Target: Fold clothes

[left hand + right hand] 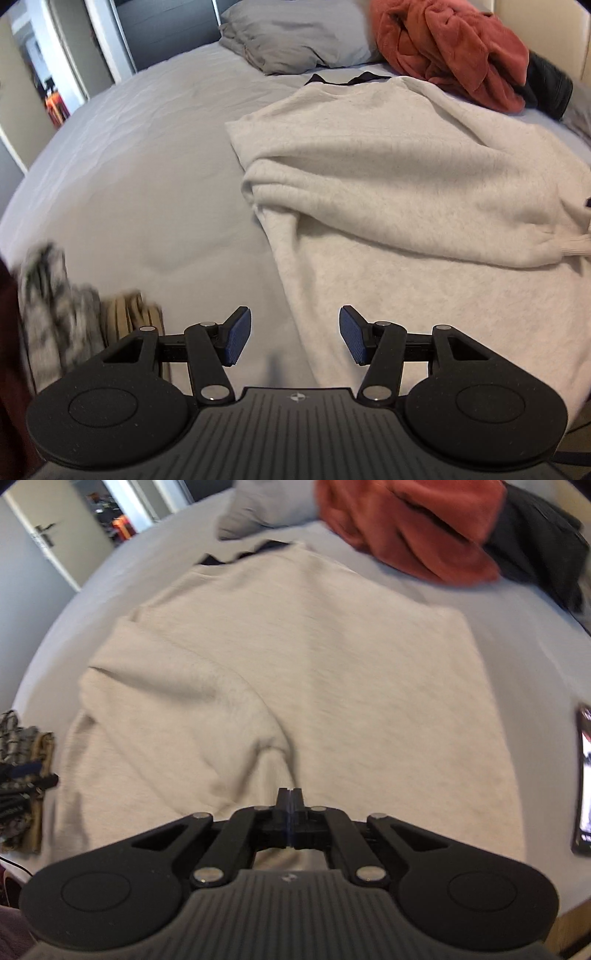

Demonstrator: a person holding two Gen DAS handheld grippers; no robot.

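A cream sweatshirt [406, 177] lies spread on the grey bed [129, 166], with one sleeve folded across its body. My left gripper [293, 338] is open and empty, above the sweatshirt's near left edge. In the right wrist view the sweatshirt [295, 657] fills the middle. My right gripper [290, 794] is shut, its tips at a bunched fold of the sweatshirt; whether cloth is pinched between them is hidden.
A rust-red garment [450, 48] and a dark one [546, 88] lie piled at the far right by a grey pillow [295, 37]. Folded patterned clothes [74, 325] are stacked at the near left. A phone [583, 782] lies at the right edge.
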